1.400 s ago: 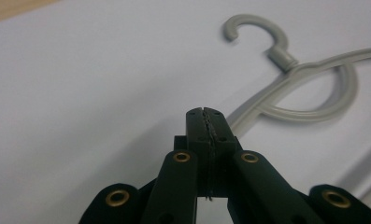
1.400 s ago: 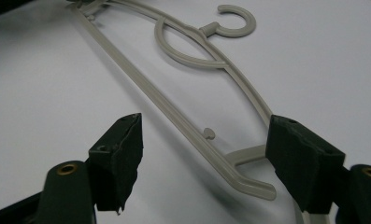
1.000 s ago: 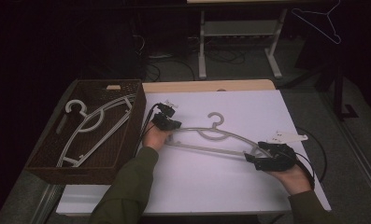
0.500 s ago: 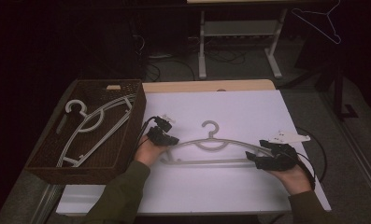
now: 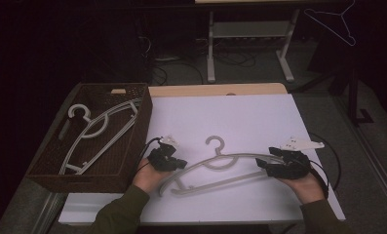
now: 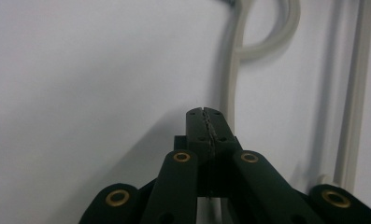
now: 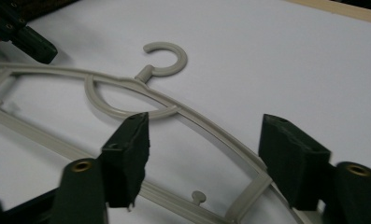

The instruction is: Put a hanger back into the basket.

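Hanger [image 5: 220, 168] swung since earlier frame: left end now nearer person, hook [image 5: 214, 143] still pointing far, lying flat on white tabletop [image 5: 240, 117] at near-centre. Left gripper [image 5: 180, 164] moved near with it, jaws pressed together at hanger's left arm; whether rod is pinched, cannot tell. Left hand [image 5: 149, 176] low, forearm entering from near edge. Right gripper [image 5: 262, 164] at hanger's right end, jaws just been closing, still apart, straddling corner without pressing. Basket [image 5: 132, 168] left holds more hangers [image 5: 98, 131].

The room is dim beyond the white tabletop [image 5: 240, 117]. A metal-legged bench [image 5: 249, 34] stands on the dark floor [image 5: 327, 92], with cables [image 5: 166, 68] trailing nearby.
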